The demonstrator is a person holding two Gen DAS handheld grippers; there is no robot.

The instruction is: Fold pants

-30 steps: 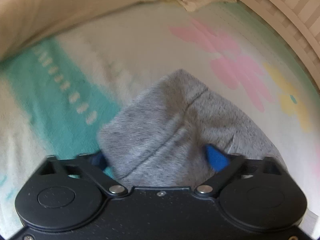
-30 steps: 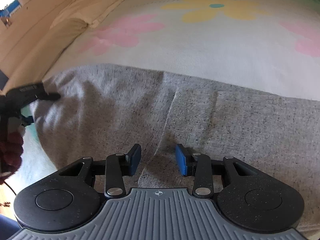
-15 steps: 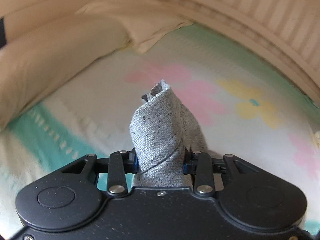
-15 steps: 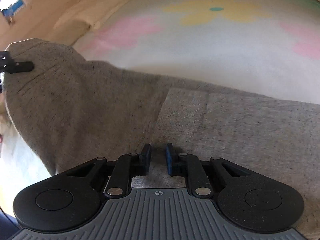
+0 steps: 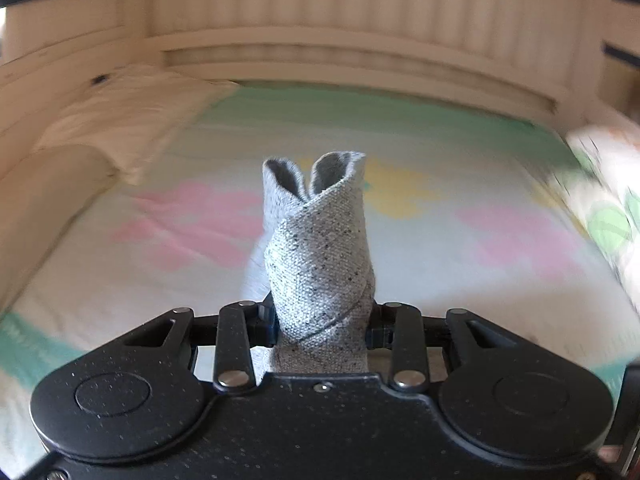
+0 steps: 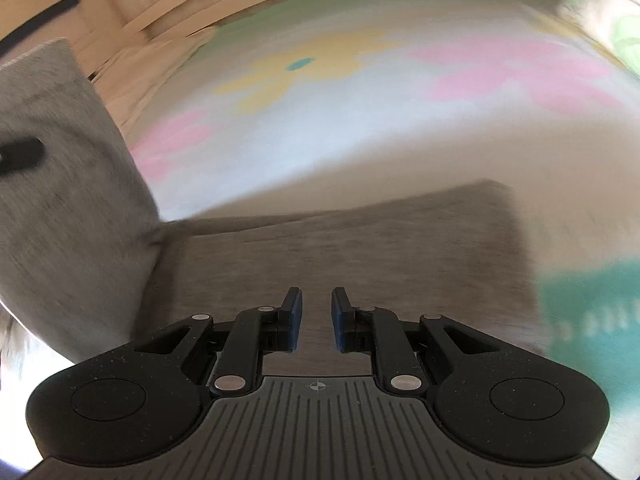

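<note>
grey pants (image 5: 320,256) bunched in closed left fingers (image 5: 322,326), right fingers (image 6: 317,316) slightly apart, holding nothing

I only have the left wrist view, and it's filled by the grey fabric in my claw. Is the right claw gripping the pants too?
Observer: No. The right claw is open, its pads apart with nothing between them, over the pants.
Operator: Is the rest of the pants off the bed?
Observer: Only the end held in the left claw is raised. The remainder lies flat on the flowered sheet.
Operator: Where is the raised part relative to the right claw?
Observer: To its left, standing up like a flap from a crease beside the flat part.
</note>
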